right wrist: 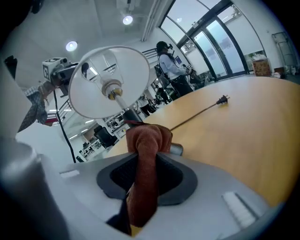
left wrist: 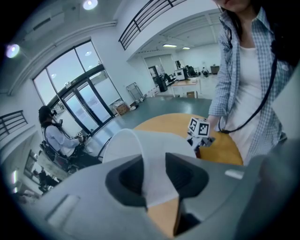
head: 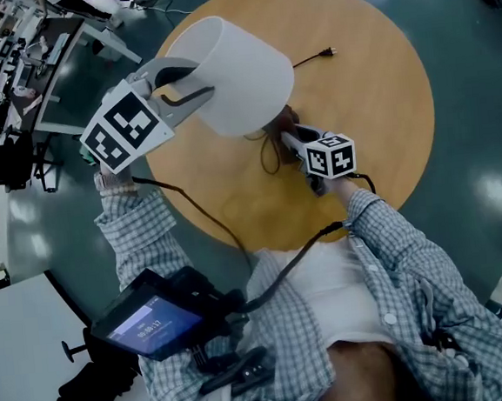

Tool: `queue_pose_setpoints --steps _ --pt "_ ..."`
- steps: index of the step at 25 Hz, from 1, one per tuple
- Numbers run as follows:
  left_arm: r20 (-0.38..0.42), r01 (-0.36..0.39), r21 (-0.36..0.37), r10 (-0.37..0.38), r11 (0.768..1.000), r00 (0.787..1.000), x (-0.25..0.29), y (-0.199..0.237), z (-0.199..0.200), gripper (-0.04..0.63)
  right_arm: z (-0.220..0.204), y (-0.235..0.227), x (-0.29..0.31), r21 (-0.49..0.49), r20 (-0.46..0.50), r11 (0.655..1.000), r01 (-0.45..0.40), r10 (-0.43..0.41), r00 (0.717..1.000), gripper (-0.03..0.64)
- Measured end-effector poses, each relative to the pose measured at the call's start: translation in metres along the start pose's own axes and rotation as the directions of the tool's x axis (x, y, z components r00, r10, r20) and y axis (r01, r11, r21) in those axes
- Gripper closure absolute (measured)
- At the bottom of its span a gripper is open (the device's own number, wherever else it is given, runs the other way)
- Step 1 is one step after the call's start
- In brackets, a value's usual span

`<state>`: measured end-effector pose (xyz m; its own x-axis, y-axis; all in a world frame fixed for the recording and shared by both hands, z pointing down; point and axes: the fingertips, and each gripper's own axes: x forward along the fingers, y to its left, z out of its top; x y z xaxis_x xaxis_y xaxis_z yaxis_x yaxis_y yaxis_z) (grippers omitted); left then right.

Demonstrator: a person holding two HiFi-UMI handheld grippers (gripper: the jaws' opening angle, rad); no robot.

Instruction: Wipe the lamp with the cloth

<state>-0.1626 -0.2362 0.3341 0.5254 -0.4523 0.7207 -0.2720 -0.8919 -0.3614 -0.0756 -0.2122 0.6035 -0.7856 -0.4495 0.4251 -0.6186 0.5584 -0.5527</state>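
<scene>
Over the table's (head: 373,97) left side, left gripper (head: 184,83) clamps the lampshade (head: 240,74) rim; right gripper (head: 291,138) clenches the cloth (right wrist: 143,140) beneath.

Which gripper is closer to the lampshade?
Left. The left gripper pinches the lampshade by its rim; the right gripper, gripping the brown cloth, sits below the shade.

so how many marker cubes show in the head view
2: one cube at the picture's left, beside the lampshade; the other cube just below the shade, over the round table. None looks hidden.
</scene>
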Motion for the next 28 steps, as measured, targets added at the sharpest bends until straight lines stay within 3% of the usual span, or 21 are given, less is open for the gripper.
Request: queue_pose_setpoints --steps 5,8,13,17,21,28 --pt "0.006 0.001 0.002 -0.001 1.0 1.0 -0.005 -0.007 0.002 0.465 -0.028 -0.014 -0.02 0.033 -0.037 0.998 0.047 -0.046 0.998 0.509" --pt "0.005 0.006 0.009 -0.006 1.0 1.0 -0.007 -0.013 0.006 0.465 -0.019 0.001 -0.025 0.015 -0.023 1.0 0.02 -0.02 1.0 0.509" --pt "0.004 0.001 -0.006 -0.001 1.0 1.0 -0.002 0.003 0.001 0.463 0.041 0.056 -0.01 -0.142 0.041 0.985 -0.1 0.107 0.993 0.509" --pt "0.013 -0.005 -0.03 0.005 1.0 1.0 0.002 0.012 -0.003 0.462 0.048 0.082 0.003 -0.266 -0.021 0.948 -0.174 0.175 0.984 0.509" --pt "0.019 -0.009 -0.042 0.009 0.999 1.0 -0.002 0.01 -0.004 0.461 0.018 0.063 0.009 -0.272 -0.14 0.951 -0.146 0.111 0.984 0.509" --pt "0.028 -0.012 -0.038 0.013 0.999 1.0 -0.008 0.002 -0.006 0.461 -0.034 -0.004 -0.018 -0.15 -0.204 0.989 -0.012 -0.019 0.979 0.511"
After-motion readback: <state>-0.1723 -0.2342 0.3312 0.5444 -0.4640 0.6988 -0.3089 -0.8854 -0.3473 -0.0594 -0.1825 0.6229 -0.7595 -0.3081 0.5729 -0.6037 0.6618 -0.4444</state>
